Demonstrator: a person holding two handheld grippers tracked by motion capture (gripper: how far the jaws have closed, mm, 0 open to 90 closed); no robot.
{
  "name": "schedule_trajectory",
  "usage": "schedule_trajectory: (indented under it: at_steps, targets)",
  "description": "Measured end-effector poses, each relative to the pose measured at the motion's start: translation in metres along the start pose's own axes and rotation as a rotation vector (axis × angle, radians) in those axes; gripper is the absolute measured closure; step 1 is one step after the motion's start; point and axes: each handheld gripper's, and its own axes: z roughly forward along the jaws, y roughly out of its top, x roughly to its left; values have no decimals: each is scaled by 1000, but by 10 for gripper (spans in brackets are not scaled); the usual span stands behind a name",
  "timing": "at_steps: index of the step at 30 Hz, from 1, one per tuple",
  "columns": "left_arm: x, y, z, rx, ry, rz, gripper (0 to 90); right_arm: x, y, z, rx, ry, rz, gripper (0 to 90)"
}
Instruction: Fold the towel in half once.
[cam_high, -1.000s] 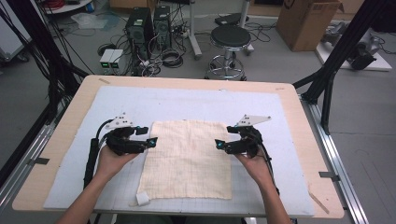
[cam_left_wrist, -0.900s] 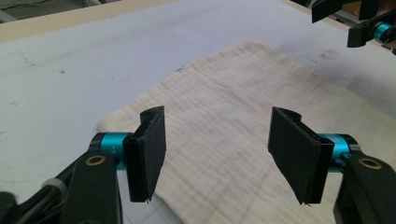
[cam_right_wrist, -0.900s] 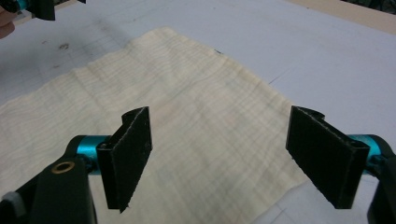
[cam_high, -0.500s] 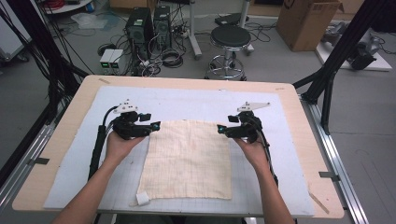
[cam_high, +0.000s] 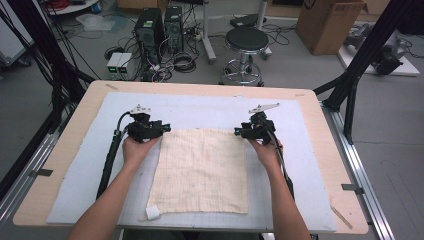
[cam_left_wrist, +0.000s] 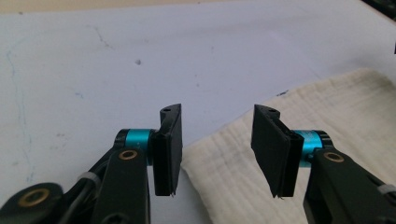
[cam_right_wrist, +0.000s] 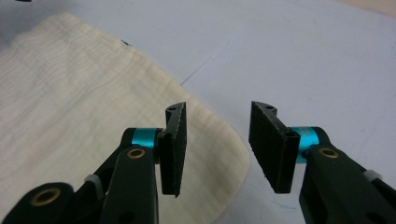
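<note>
Lying flat on the pale mat (cam_high: 200, 107) of the wooden table (cam_high: 75, 130), one cream cloth (cam_high: 202, 170), roughly square, with a small white tag (cam_high: 151, 212) at its near left corner; left gripper (cam_high: 165, 128) set at the cloth's far left corner, right gripper (cam_high: 237, 132) at its far right corner, both pointing inward toward each other across the far edge; left gripper view: cloth corner (cam_left_wrist: 224, 163) reaching into the gap between the two black jaws, lying under them on the mat, neither pad pressing it; right gripper view: cloth corner (cam_right_wrist: 219, 149) likewise between and below the jaws, rounded tip in the gap, pads clear of it; jaws of both grippers about half parted and have just been closing, nothing gripped by either; count on the table: cloth, one; tag, one; grippers, two, each in one hand, each with two black jaws and two blue collars; cables, two, one trailing back along each forearm; grey three-cornered plates, two, one atop each gripper; count on the floor beyond the table: round stool (cam_high: 246, 40), one; dark computer towers (cam_high: 160, 27), two, side by side; cardboard box (cam_high: 330, 22), one.
</note>
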Motion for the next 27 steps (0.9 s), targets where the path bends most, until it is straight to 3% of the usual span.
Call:
schedule_trajectory:
  at_steps: [7, 11, 13, 17, 18, 21, 27]
  targets:
    - [3, -8, 14, 82, 23, 21, 589, -11, -9, 12, 21, 16, 43, 580]
    - [0, -9, 16, 89, 45, 19, 629, -14, -13, 17, 63, 9, 53, 592]
    - [-1, -9, 16, 95, 54, 41, 676, -14, -15, 18, 68, 2, 59, 620]
    - [-4, -9, 17, 102, 42, 71, 835, -9, -13, 19, 90, -37, 27, 766]
    - [-6, -9, 17, 107, 46, 88, 847, -8, -11, 19, 100, -20, 14, 830]
    - [-5, -5, 17, 124, 51, 96, 859, -2, -7, 22, 117, -22, -24, 855]
    - [5, 5, 8, 52, 56, 22, 861, -1, 0, 14, 52, -44, -10, 862]
